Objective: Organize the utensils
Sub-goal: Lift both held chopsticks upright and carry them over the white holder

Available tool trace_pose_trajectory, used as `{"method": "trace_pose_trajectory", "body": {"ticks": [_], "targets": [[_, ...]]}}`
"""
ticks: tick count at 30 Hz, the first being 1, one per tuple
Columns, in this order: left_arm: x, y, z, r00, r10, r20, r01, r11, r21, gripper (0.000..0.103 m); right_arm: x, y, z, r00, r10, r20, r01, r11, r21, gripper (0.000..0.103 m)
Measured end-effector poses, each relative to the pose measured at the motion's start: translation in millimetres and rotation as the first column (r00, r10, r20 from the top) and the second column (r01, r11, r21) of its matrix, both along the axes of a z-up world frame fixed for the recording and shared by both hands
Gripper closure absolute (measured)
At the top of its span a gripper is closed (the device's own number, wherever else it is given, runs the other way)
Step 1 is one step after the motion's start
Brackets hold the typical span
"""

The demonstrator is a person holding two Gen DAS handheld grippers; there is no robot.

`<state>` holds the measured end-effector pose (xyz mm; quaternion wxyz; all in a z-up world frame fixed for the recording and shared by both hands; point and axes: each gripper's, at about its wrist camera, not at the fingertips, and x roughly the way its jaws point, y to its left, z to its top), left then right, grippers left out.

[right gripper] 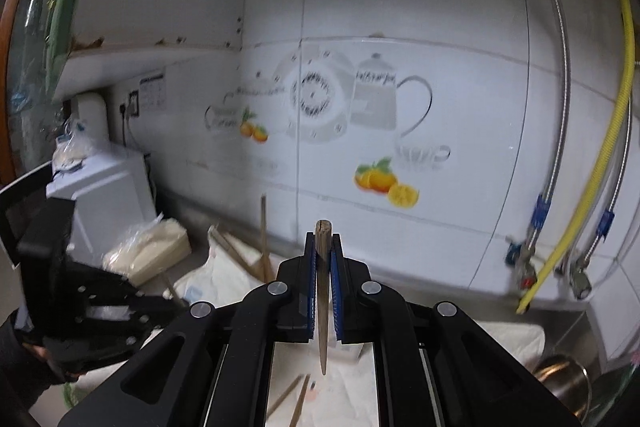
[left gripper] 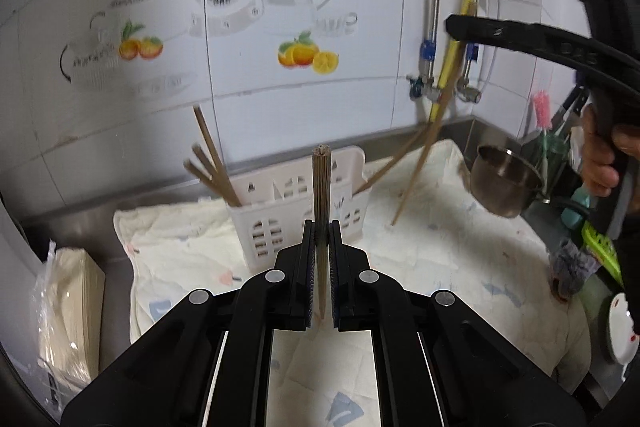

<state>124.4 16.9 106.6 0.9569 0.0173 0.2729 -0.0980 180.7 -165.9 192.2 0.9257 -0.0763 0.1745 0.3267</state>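
My left gripper (left gripper: 321, 227) is shut on a wooden chopstick (left gripper: 321, 187) that stands upright just in front of a white slotted utensil holder (left gripper: 280, 223). Several chopsticks (left gripper: 210, 155) lean in the holder's left end. My right gripper (right gripper: 322, 241) is shut on another chopstick (right gripper: 322, 291), held high above the cloth. In the left wrist view the right gripper (left gripper: 456, 27) is at the upper right with a chopstick (left gripper: 424, 155) hanging down from it. Two loose chopsticks (right gripper: 294, 397) lie on the cloth below.
A cream quilted cloth (left gripper: 440, 247) covers the steel counter. A steel pot (left gripper: 504, 179) stands at the right, with brushes and a small dish behind it. A wrapped stack of napkins (left gripper: 68, 311) sits left. Pipes and a yellow hose (right gripper: 600, 163) run down the tiled wall.
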Motion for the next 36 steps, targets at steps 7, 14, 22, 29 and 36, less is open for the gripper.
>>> {"method": "trace_pose_trajectory", "body": {"ticks": [7,14,22,29,36], "targets": [[4.4,6.3,40.6,0.997,-0.005,0.078,0.004,1.000,0.015,0.098,32.7,11.8,13.6,0.999,-0.045,0.016,0.044,0.999,0.030,0.097],[19.9,16.0,77.5,0.989,0.017,0.149,-0.019,1.000,0.013,0.098,60.3,18.1,8.1,0.996,-0.084,0.001,0.084,0.995,0.051,0.097],[52.0,22.4,92.9,0.979,0.067,0.192,-0.068,0.998,-0.002,0.098,83.7,26.2,-15.0,0.994,-0.104,-0.036,0.105,0.994,0.022,0.097],[79.1,31.0,78.1,0.980,0.111,0.164,-0.107,0.994,-0.033,0.098,90.0,29.2,-31.2,0.994,-0.097,-0.060,0.097,0.995,-0.004,0.097],[98.9,40.1,52.3,0.987,0.133,0.095,-0.127,0.990,-0.067,0.098,91.1,29.0,-41.3,0.993,-0.093,-0.075,0.091,0.996,-0.024,0.097]]}}
